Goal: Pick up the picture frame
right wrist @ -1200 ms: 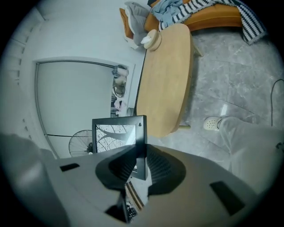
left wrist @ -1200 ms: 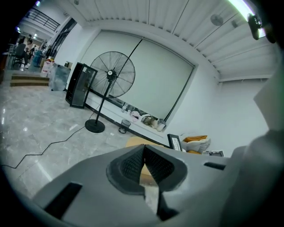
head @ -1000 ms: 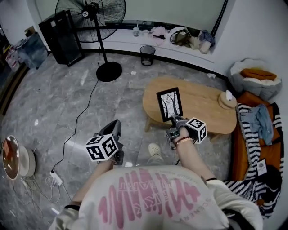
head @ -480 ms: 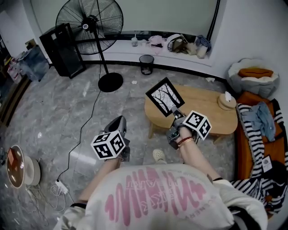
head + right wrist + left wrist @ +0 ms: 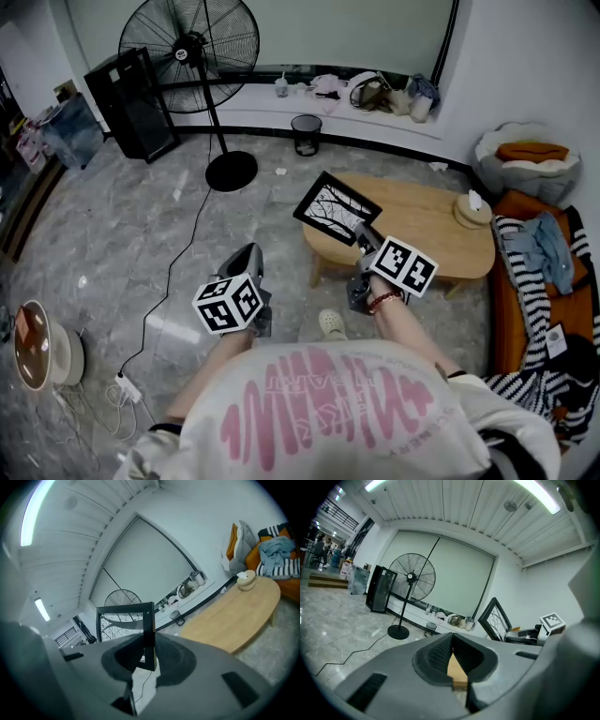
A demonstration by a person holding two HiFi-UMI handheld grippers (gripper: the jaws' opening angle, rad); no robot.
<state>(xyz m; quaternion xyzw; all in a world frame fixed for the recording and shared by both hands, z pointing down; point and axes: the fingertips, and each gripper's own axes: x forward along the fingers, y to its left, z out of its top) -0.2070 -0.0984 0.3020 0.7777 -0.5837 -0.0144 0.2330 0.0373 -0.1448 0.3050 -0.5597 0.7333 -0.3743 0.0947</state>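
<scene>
The person wears a pink-printed white shirt [image 5: 328, 412]

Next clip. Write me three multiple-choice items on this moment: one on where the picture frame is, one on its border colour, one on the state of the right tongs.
1. Where is the picture frame?
A. Held in the air, off the wooden table
B. Lying flat on it
C. Standing upright on it

2. What colour is its border?
A. White
B. Black
C. Orange

3. What state are the right tongs in?
A. Open, empty
B. Shut, empty
C. Shut on the frame's edge

Key: 1 A, the head view shows it tilted in the air. 2 B, a dark border rings the tree print. 3 C, the right gripper view shows both pads pressing the edge.
</scene>
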